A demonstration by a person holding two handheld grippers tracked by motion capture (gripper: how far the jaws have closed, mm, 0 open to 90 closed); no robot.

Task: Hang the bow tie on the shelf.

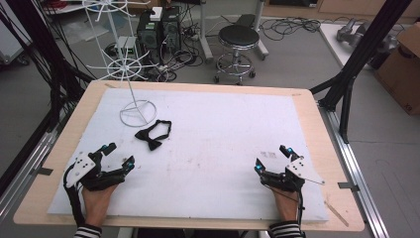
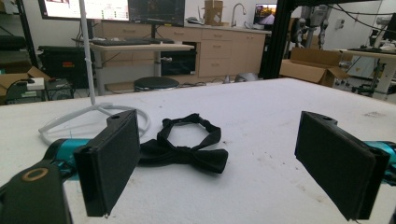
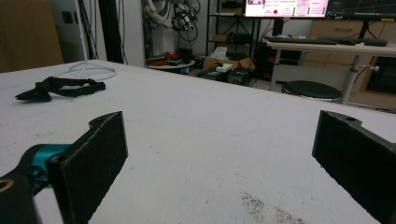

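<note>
So, high view: bow tie (image 1: 154, 135) lies flat on the white mat (image 1: 223, 129), far left, just beside the wire stand's (image 1: 130, 69) base ring. Left gripper (image 1: 119, 155) sits near-left, right gripper (image 1: 274, 158) near-right, both spread wide, nothing held.

Left gripper view: tie dead ahead btwn the open jaws, strap looped behind the knot, untouched, base ring just left of it.

Right gripper view: tie far off to the left, jaws apart over bare mat.

Judgement: nothing done yet; reach, pinch & likely hanging on the stand all remain.

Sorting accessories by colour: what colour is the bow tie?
Black bow tie, clearest in the left gripper view.
</note>
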